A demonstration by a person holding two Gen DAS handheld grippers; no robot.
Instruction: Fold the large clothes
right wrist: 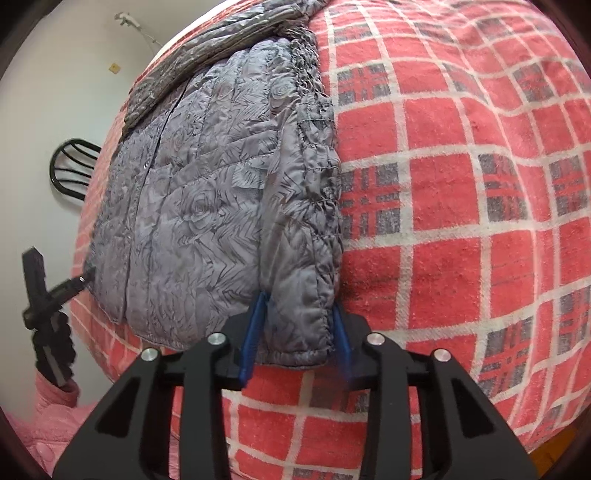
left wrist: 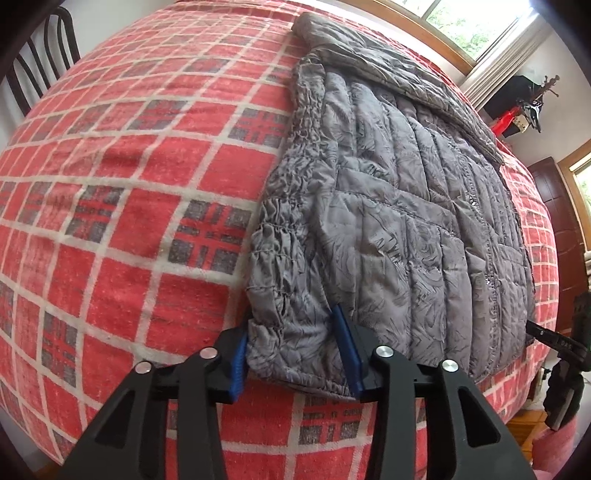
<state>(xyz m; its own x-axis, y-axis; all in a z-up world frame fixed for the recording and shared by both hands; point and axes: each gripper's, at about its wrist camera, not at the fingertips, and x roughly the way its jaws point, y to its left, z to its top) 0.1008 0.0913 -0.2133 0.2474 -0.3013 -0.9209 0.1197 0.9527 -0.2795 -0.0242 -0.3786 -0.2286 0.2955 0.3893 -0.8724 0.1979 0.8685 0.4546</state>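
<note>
A grey quilted jacket (left wrist: 399, 206) lies flat on a red plaid blanket (left wrist: 147, 177), its sleeves folded across its far end. My left gripper (left wrist: 291, 354) straddles the jacket's near left hem corner, blue pads on either side of the fabric, jaws open. My right gripper (right wrist: 295, 336) straddles the near right hem corner of the jacket (right wrist: 207, 206) the same way, jaws open around the fabric. The right gripper also shows at the far right of the left wrist view (left wrist: 561, 347); the left gripper shows at the left of the right wrist view (right wrist: 48, 295).
The blanket (right wrist: 461, 221) covers a wide surface on both sides of the jacket. A dark chair (left wrist: 37, 66) stands at the far left. A window (left wrist: 469, 26) and a dark wooden door (left wrist: 565, 236) are to the right. A pink sleeve (right wrist: 44, 406) shows at bottom left.
</note>
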